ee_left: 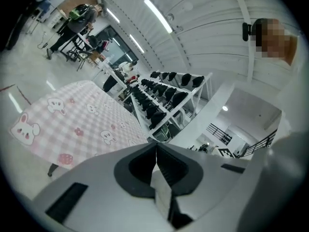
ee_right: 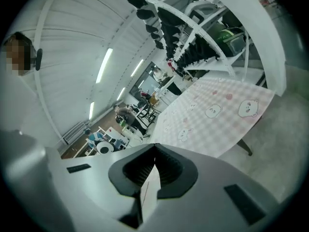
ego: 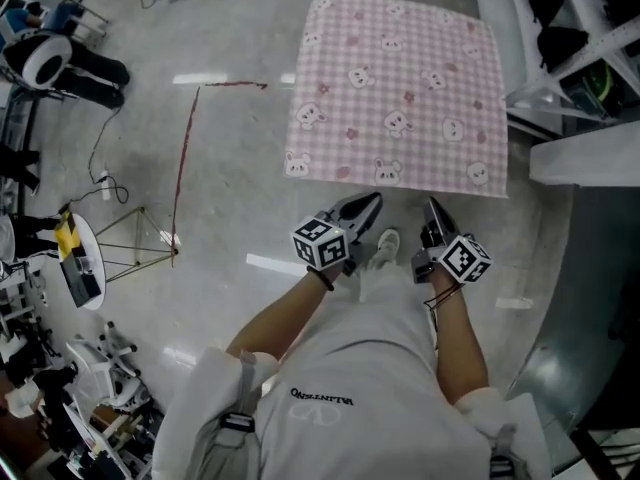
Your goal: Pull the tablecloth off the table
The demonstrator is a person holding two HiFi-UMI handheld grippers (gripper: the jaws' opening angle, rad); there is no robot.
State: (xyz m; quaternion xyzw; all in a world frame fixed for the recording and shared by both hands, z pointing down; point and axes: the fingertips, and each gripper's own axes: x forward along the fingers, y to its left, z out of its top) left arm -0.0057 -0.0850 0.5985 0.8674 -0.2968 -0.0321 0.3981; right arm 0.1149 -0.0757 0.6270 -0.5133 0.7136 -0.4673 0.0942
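Head view: pink checked fabric tablecloth with white bunny prints lies flat over the whole square table, draped past its near edge. Left gripper and right gripper sit side by side just short of that near edge, apart from the cloth. Gripper views: both jaw pairs clenched together, nothing between them.

The head view shows two grippers near six o'clock — the left gripper and the right gripper (one marker cube on each). One pink checked tablecloth lies at twelve o'clock, one white rack stands at two o'clock, and one red tape line runs at ten o'clock.
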